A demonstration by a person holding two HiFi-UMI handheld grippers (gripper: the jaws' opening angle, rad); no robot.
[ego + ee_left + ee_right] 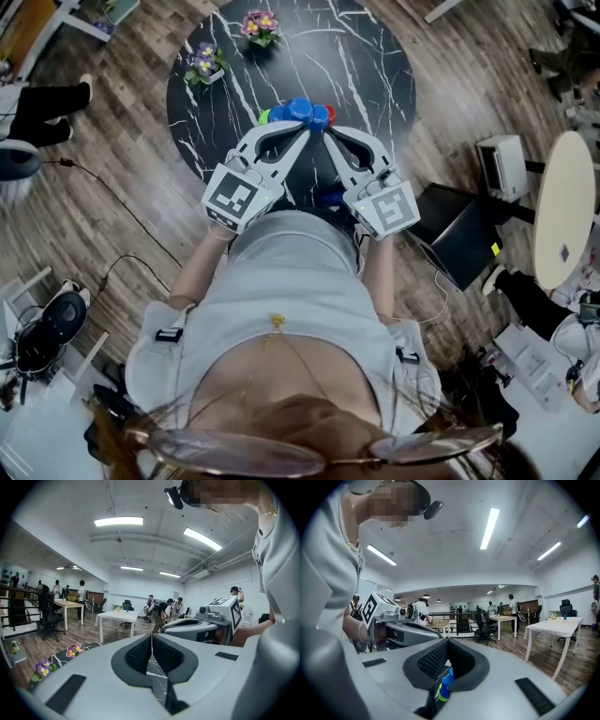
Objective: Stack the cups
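A cluster of cups sits on the black marble table (375,66): a blue cup (300,111) in the middle, a green one (265,117) at its left and a red one (330,114) at its right. Both grippers are held close to the person's body, tips pointing at the cluster from the near side. My left gripper (302,133) (151,641) is shut, its pads pressed together with nothing between them. My right gripper (328,133) (447,644) is shut and empty too. Below its pads, the right gripper view shows the blue cup (446,686) with a green edge under it.
Two small pots of flowers (261,26) (204,64) stand at the table's far left. On the wooden floor to the right are a white box (502,164), a black case (459,234) and a pale round table (562,206). Cables run across the floor at left.
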